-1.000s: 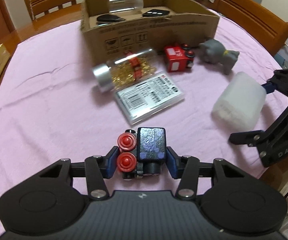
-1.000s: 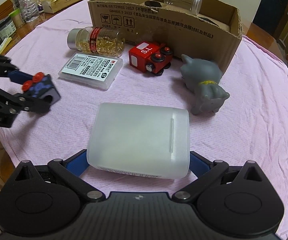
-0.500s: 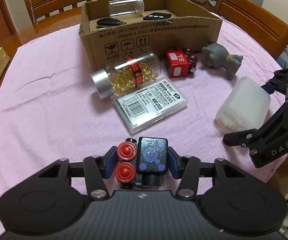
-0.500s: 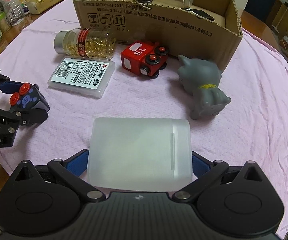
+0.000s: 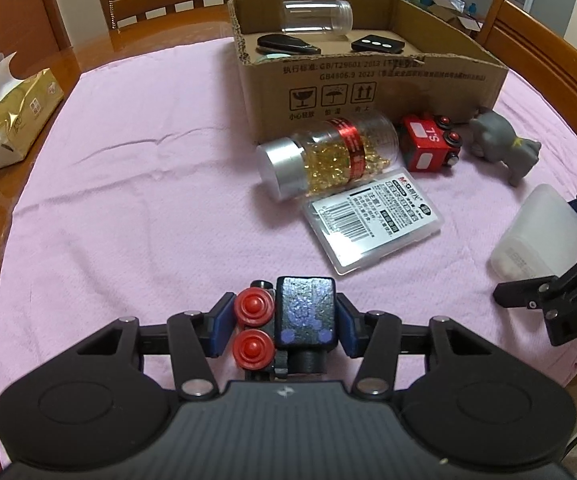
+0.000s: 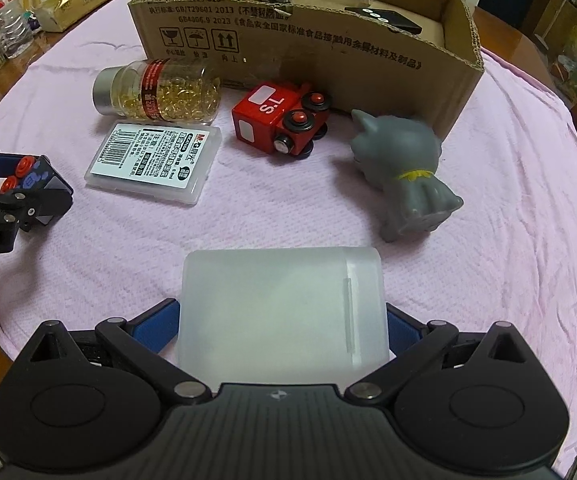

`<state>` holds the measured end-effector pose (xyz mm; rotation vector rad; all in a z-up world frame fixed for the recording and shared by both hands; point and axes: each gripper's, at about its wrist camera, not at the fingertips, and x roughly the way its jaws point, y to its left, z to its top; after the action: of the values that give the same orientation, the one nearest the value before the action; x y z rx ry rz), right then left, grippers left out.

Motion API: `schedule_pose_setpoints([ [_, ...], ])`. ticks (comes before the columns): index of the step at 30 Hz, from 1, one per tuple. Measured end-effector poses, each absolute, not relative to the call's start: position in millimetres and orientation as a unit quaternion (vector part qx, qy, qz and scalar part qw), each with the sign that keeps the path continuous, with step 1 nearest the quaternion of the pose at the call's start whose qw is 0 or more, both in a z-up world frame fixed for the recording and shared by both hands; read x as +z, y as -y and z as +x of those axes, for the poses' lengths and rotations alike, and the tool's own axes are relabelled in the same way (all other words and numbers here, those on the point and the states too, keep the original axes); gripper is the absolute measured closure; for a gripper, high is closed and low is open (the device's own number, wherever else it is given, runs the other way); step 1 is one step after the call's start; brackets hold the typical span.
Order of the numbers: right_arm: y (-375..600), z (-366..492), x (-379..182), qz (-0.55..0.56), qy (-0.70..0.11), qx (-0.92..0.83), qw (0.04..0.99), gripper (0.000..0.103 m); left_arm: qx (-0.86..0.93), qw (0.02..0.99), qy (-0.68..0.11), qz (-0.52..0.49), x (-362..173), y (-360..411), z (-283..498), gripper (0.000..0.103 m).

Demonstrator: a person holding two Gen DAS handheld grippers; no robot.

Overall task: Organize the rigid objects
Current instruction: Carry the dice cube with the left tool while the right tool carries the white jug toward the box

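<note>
The left hand-held gripper (image 5: 284, 326) was found closed on a small dark toy car (image 5: 304, 314) with red wheels, the blue pads pressing on its two sides. The car was held clear of the table (image 5: 128, 200), above the near edge of the pink cloth, presumably so that it could be carried over the wall of the cardboard box (image 5: 368, 84).

The right hand-held gripper (image 6: 282, 330) was closed on a frosted plastic box (image 6: 282, 308), gripped across its width near the bottom end; the wide grip was judged suited to a smooth, broad item that could otherwise slip. Whether this item was lifted or resting on the cloth could not be told.

The cardboard box stood at the far side of the table with its top open. Inside it were noted a clear jar (image 5: 316, 18) lying on its side, a black oval item (image 5: 286, 44) and a black remote (image 5: 376, 45). This was judged to be the collecting place.

Still outside, just in front of the box wall, lay a capsule bottle (image 5: 328, 156) on its side, a red toy car (image 5: 430, 146) tipped over, a grey cat figure (image 5: 502, 146) and a flat labelled case (image 5: 372, 224). The bottle and the case appeared to be touching.

The task was judged partly done, with six items yet to be boxed.
</note>
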<state>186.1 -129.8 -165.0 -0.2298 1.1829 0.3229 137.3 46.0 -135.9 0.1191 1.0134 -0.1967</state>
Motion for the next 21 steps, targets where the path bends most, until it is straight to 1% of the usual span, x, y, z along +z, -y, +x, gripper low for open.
schedule_pose_setpoints([
  [9, 128, 191, -166, -0.110, -0.572, 0.148, 0.799, 0.000, -0.084, 0.868, -0.486, 0.055, -136, -44, 135, 0.051],
  [15, 131, 193, -160, -0.111, -0.573, 0.156, 0.797, 0.015, -0.071, 0.864, -0.494, 0.059, -135, -41, 135, 0.052],
  [21, 132, 193, -160, -0.114, -0.579, 0.158, 0.791, 0.017, -0.084, 0.856, -0.505, 0.074, -133, -36, 138, 0.054],
])
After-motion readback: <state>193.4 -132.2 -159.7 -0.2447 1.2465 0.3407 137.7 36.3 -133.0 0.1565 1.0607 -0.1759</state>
